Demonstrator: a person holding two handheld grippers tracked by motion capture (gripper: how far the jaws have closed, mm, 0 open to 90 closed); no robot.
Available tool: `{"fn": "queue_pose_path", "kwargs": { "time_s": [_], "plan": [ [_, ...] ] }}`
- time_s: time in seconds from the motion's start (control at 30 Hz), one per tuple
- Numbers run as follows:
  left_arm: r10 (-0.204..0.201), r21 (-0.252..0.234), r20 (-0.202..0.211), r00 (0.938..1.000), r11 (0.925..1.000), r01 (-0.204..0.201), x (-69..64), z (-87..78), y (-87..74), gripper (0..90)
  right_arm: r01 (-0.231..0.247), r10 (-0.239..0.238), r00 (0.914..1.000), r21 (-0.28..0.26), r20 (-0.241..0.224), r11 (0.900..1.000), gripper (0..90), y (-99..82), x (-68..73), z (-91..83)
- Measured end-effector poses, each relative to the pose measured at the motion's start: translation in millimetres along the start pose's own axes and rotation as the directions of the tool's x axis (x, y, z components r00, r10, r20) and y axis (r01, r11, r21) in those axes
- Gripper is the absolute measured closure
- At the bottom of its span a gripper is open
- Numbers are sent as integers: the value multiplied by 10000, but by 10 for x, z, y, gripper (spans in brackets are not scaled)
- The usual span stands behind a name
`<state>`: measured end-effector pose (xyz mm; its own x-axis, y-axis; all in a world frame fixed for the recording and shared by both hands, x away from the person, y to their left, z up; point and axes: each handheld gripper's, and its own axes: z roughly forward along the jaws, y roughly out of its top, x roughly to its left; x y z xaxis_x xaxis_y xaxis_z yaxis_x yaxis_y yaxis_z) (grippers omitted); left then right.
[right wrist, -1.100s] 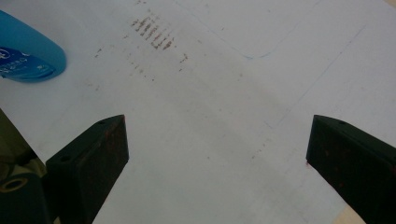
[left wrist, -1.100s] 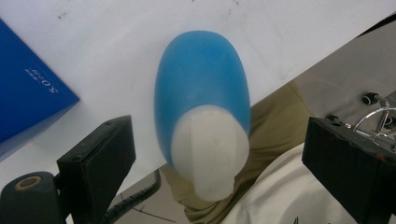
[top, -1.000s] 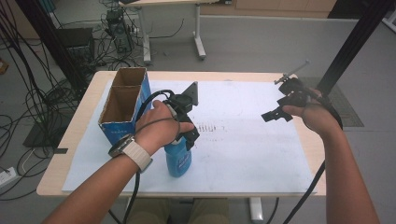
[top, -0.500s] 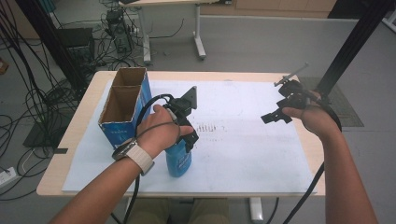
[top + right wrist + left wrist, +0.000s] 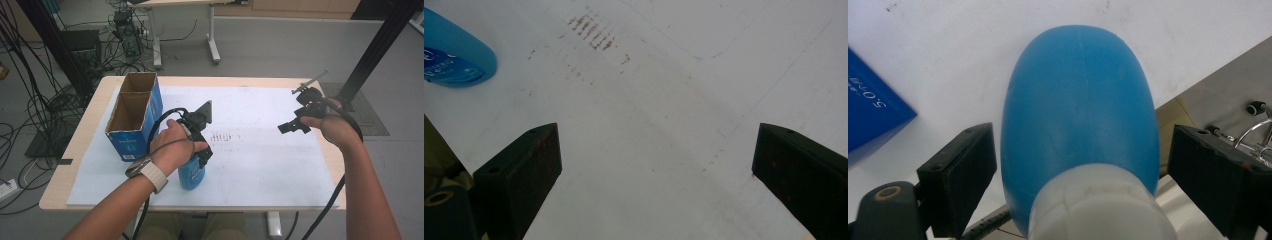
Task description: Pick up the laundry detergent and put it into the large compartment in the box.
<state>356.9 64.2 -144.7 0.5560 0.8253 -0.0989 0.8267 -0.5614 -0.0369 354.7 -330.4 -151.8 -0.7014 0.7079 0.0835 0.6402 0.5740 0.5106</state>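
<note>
A blue bottle (image 5: 191, 176) with a white cap (image 5: 1098, 202) stands upright on the white sheet (image 5: 260, 165) near the table's front edge. My left gripper (image 5: 201, 156) points down over it, the bottle (image 5: 1078, 110) between its two pads. The jaws have just been closing on it; the left pad is almost at the bottle's side and a narrow gap remains at the right pad. My right gripper (image 5: 291, 126) hovers open over the sheet at the right, nothing between its fingers (image 5: 524, 170). The bottle (image 5: 454, 55) appears at the top left of the right gripper view.
An open blue cardboard box (image 5: 127, 145) with two compartments stands left of the bottle. The wooden table (image 5: 95, 107) ends just in front of the bottle. Faint brown marks (image 5: 225, 137) lie mid-sheet. Cables and a black post are beyond the table.
My left hand has sunk a little lower over the bottle. The right hand has stayed where it was.
</note>
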Motion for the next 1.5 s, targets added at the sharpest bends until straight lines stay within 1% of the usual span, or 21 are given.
{"fn": "queue_pose_path", "kwargs": {
  "time_s": [0.37, 0.53, 0.57, 0.67, 0.73, 0.8, 0.97, 1.13, 1.23, 1.43, 1.47, 1.5],
  "plan": [
    [51, 4, -126, 9999, 10000, -51, -20, 60, -1, 145, -7, 7, 10000, -13, -36, 10000, 55, -8, -4, 29],
    [105, 53, -253, 9996, 9999, -103, -67, 84, 16, 154, 17, -17, 10000, -50, -37, 10000, 55, -5, 3, 32],
    [175, 96, -299, 9994, 9998, -173, -75, 86, 25, 157, 18, -18, 10000, -50, -43, 10000, 55, -5, 2, 32],
    [156, 97, -362, 9992, 9998, -153, -96, 96, 28, 181, 23, -23, 10000, -61, -50, 10000, 55, -10, 1, 31],
    [228, 109, -433, 9988, 9997, -223, -105, 98, 31, 199, 4, -4, 10000, -45, -48, 10000, 55, -12, 1, 32],
    [168, 61, -390, 9991, 9998, -166, -99, 99, 25, 204, -8, 8, 10000, -51, -46, 10000, 55, -17, -1, 32],
    [189, 51, -575, 9982, 9998, -187, -122, 107, 27, 260, -7, 7, 10000, -85, -42, 10000, 55, -29, -4, 27],
    [112, 30, -657, 9978, 9999, -110, -143, 111, 25, 291, -5, 5, 10000, -123, -51, 9999, 55, -33, -7, 24],
    [95, 51, -722, 9973, 9999, -92, -154, 112, 30, 296, -32, 31, 10000, -161, -75, 9999, 55, -41, -10, 21],
    [-144, 130, -748, 9971, 9998, 154, -158, 113, 48, 300, -24, 22, 10000, -182, -80, 9998, 55, -47, -10, 24],
    [-175, 143, -732, 9972, 9997, 186, -152, 112, 47, 312, -26, 24, 10000, -192, -87, 9998, 55, -50, -10, 25],
    [-175, 143, -732, 9972, 9997, 186, -152, 112, 47, 373, -26, 24, 10000, -192, -87, 9998, 55, -50, -10, 25]
  ]
}}
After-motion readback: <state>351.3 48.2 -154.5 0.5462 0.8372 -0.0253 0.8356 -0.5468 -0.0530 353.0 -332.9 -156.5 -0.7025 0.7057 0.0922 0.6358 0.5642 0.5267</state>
